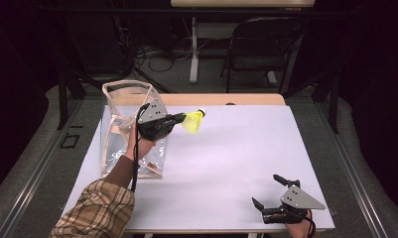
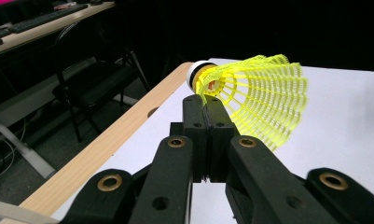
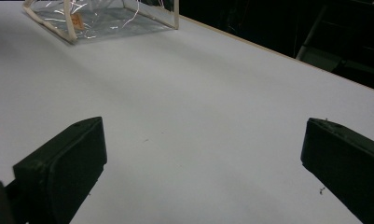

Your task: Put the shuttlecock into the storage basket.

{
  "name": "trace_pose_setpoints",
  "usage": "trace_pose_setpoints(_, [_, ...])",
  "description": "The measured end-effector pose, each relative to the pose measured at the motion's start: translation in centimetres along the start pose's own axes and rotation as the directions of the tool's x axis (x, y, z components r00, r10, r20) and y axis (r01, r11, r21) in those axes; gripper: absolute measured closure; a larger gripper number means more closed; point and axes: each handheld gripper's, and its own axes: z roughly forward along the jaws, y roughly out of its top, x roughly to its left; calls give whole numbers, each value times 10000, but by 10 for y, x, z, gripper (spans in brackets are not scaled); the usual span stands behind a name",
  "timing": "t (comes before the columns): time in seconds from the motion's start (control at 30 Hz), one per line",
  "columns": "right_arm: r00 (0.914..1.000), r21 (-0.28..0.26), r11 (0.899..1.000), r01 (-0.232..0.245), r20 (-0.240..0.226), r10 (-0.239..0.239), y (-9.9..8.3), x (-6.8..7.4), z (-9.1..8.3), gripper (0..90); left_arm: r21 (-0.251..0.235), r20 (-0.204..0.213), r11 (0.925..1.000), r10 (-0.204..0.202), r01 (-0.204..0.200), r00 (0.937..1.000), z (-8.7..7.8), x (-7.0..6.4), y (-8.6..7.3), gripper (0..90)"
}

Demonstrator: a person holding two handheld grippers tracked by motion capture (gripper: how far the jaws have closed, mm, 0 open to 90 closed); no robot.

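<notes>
High view, biggest thing first: the white surface point(image 1: 226, 163) is matte and flat with a pale wood edge along the far side. On its left part stands a clear plastic bag point(image 1: 118, 104), boxy, with cream trim and a glossy, crinkly look, its mouth open upward. My left tongs point(image 1: 179, 119) are hanging just right of that bag, above the surface, clamped tight on the rim of a yellow shuttlecock point(image 1: 194, 121). In the left gripper view the jaws are pressed together on the skirt's edge near the white cap, so it's a thin grip on a springy mesh of plastic ribs. I'm guessing the shuttlecock goes in the bag; if so, I'd swing back over the opening, keep the squeeze steady and only let go once it's well inside the walls. My right tongs point(image 1: 273, 198) sit at the near right corner, spread wide and holding nothing.
</notes>
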Motion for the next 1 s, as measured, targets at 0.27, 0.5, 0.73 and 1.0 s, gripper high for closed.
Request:
trace_pose_setpoints(0.27, [10000,1,10000,-7,5,7,0,0,0,0,-135,-176,9998,-112,110,9998,-5,4,0,897])
trace_pose_setpoints(0.5, [10000,27,10000,-14,-5,14,0,0,0,0,-183,-321,9998,-129,123,9994,-9,8,1,897])
trace_pose_setpoints(0.73, [10000,-3,10000,-18,1,18,0,0,0,0,-228,-440,9997,-139,129,9989,-12,11,4,897])
trace_pose_setpoints(1.0, [10000,7,10000,-23,-4,23,0,0,0,0,-308,-581,9994,-175,157,9982,-17,15,6,898])
